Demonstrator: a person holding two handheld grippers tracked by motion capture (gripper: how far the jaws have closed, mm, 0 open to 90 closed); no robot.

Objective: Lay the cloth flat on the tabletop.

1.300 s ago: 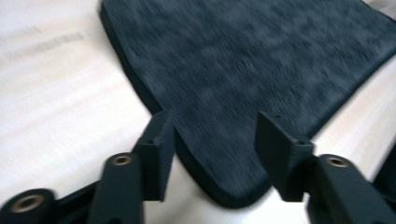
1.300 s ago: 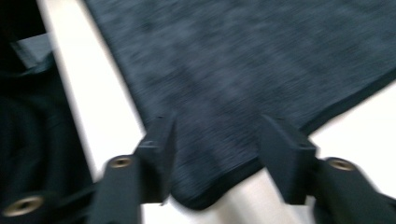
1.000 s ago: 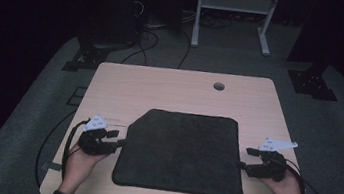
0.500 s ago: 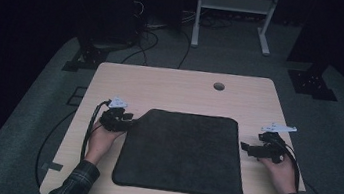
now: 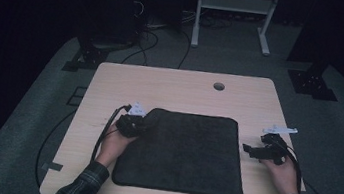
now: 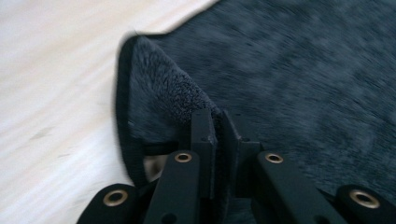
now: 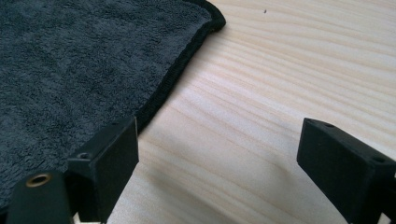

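A dark grey towel [image 5: 183,151] lies flat on the light wooden table [image 5: 176,87]. My left gripper [image 5: 142,122] is at the towel's far left corner. In the left gripper view its jaws [image 6: 215,114] have just closed and pinch a raised fold of the towel [image 6: 303,70]. My right gripper [image 5: 249,150] rests on the table beside the towel's right edge. In the right gripper view its jaws [image 7: 219,144] have been opening and stand wide apart over bare wood. One jaw sits at the black hem of the towel [image 7: 70,60], and nothing is between them.
A round cable hole [image 5: 218,86] sits near the table's far edge. The left gripper's cable [image 5: 104,136] loops across the left of the table and off its edge. A white frame [image 5: 231,14] and dark stand feet [image 5: 313,83] stand on the floor beyond the table.
The left hand moved away from the person and to the right, onto the towel's far left corner, and its jaws closed on it. The right hand shifted slightly forward beside the towel's right edge.
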